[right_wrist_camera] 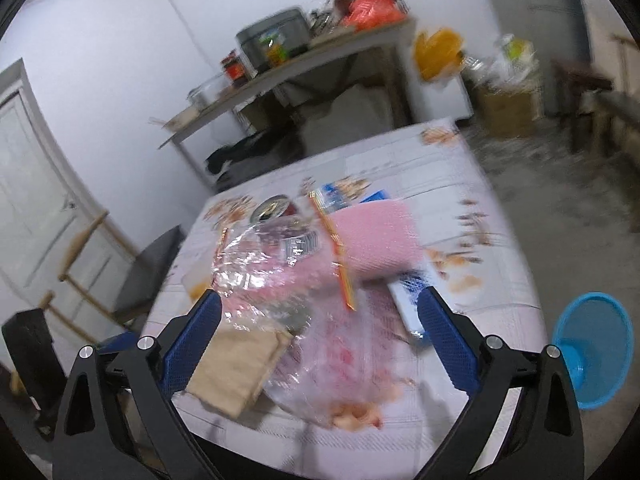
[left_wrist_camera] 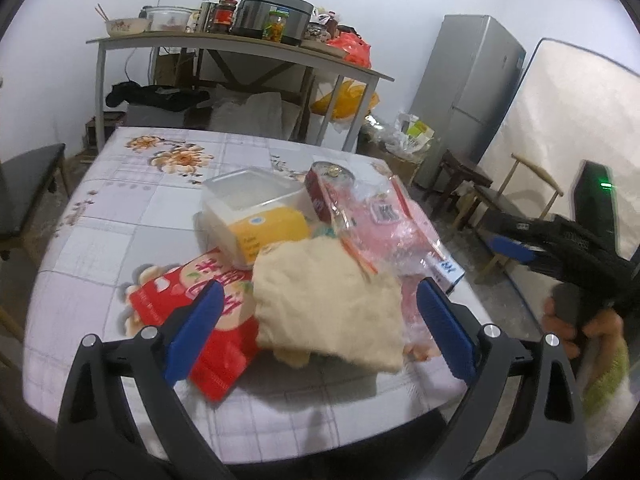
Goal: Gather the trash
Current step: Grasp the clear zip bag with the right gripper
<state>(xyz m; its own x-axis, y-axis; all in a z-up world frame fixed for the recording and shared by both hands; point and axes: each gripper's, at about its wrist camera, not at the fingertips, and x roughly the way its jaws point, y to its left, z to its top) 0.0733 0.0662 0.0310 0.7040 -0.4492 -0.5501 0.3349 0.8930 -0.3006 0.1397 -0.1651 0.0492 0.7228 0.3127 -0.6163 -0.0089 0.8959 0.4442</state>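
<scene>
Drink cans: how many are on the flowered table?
1. A red can stands upright near the far side of the table, behind the clear plastic bag, right of the plastic tub. The pile may hide others.

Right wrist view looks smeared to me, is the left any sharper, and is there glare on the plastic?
Right wrist view: heavy motion blur; the back table and clear plastic bag are streaked, with white glints on the bag. Left wrist view: much sharper; the red can and red packet are crisp, though the right gripper at the edge is blurred. Both views bend at the rim.
</scene>
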